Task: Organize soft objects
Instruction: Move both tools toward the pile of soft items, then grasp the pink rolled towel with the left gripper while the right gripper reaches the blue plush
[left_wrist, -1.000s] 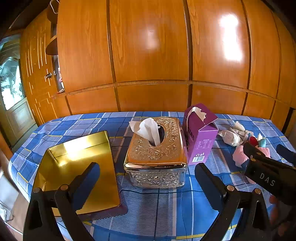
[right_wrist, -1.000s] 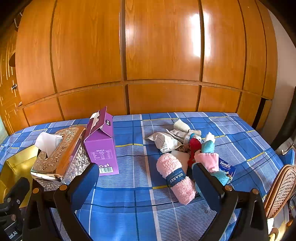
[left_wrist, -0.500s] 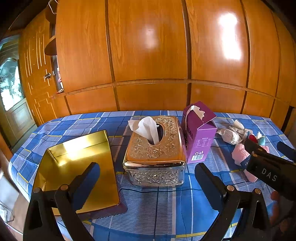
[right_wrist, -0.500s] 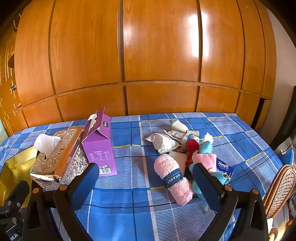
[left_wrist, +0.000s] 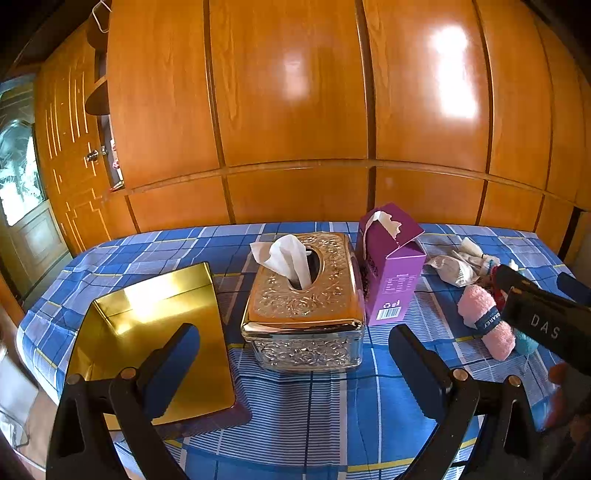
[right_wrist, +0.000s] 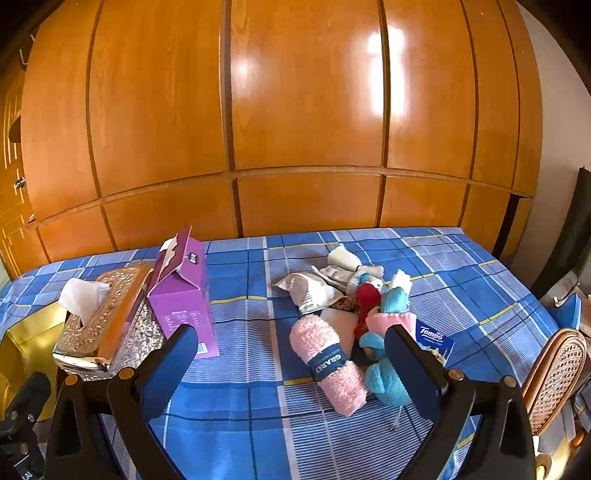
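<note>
A heap of soft things lies on the blue checked tablecloth (right_wrist: 236, 398): a rolled pink towel (right_wrist: 328, 363) with a dark band, a teal yarn ball (right_wrist: 386, 380), a red piece (right_wrist: 366, 297), white socks (right_wrist: 343, 260) and a crumpled white packet (right_wrist: 306, 293). My right gripper (right_wrist: 290, 365) is open and empty, just short of the pink towel. My left gripper (left_wrist: 295, 362) is open and empty, in front of the ornate metal tissue box (left_wrist: 304, 299). The pink towel also shows in the left wrist view (left_wrist: 484, 321), partly behind the right gripper's body.
A gold tray (left_wrist: 155, 332) lies at the left. A purple carton (left_wrist: 389, 266) stands beside the tissue box. A Tempo tissue pack (right_wrist: 436, 338) lies right of the heap. A wicker chair back (right_wrist: 554, 373) stands at the table's right edge. A wooden wall rises behind.
Both grippers have drawn back and risen slightly, so the objects sit a little farther away. Both stay open. Nothing on the table has moved.
</note>
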